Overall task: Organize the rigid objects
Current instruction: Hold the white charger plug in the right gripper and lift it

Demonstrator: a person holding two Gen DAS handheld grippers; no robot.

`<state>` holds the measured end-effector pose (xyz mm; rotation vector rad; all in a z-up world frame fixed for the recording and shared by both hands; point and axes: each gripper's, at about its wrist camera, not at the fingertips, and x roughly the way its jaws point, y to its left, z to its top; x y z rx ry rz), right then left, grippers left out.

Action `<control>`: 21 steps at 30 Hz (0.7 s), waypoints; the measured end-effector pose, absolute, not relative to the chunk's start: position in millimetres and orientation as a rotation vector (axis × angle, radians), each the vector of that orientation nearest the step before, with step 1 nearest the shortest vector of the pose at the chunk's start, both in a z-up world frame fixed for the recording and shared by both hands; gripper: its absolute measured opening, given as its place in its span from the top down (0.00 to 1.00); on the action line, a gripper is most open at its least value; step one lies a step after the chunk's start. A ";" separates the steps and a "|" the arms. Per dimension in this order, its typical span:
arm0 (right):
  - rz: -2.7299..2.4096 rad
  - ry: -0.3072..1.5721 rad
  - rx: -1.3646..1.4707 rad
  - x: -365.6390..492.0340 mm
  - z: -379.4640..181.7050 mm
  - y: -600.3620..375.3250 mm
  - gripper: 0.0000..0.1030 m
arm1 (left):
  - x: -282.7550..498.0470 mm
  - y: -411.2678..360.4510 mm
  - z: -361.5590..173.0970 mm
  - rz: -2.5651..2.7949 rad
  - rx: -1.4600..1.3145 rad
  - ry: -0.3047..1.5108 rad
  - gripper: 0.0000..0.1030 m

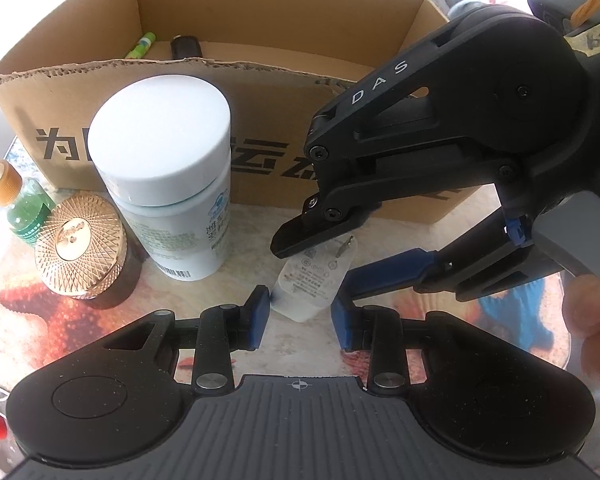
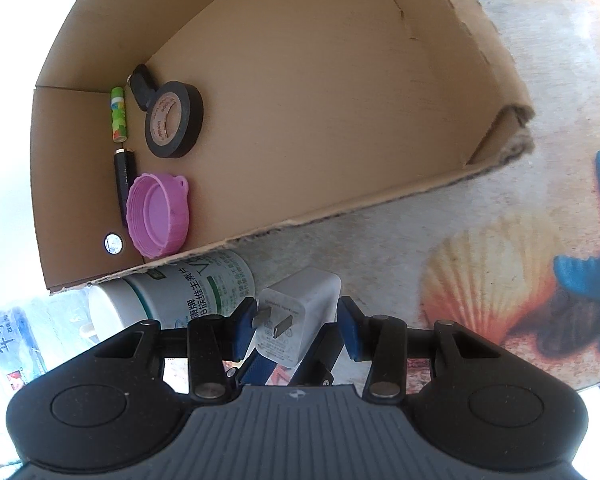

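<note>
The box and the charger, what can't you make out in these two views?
- Box floor, left wrist view: mostly hidden by its front wall.
- Charger, left wrist view: partly covered by the right claw.
- White bottle, right wrist view: top hidden behind the box wall.

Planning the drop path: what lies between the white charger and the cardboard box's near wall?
In the right wrist view, only bare printed tabletop lies between the charger and the box; the white bottle stands left.

Seashell-print tabletop (image 2: 480, 272) (starfish too), bright daylight.
</note>
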<state>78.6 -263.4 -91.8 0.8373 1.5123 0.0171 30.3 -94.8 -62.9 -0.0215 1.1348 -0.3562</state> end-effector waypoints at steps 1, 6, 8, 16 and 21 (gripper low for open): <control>0.017 1.513 0.839 78.6 -92.0 -263.9 0.55 | 31.0 -94.0 -62.8 -0.355 -0.022 1.135 0.68; 0.021 1.515 0.815 80.8 -92.4 -259.5 0.52 | 37.3 -92.5 -66.9 -0.355 -0.020 1.137 0.68; 0.023 1.517 0.810 83.3 -94.4 -254.8 0.49 | 34.5 -95.6 -68.8 -0.354 -0.015 1.135 0.68; 0.006 1.531 0.812 80.2 -95.5 -256.0 0.48 | 29.8 -104.5 -70.8 -0.377 -0.021 1.148 0.68; -0.004 1.535 0.813 77.4 -96.5 -259.2 0.47 | 26.0 -107.1 -66.4 -0.383 -0.015 1.146 0.68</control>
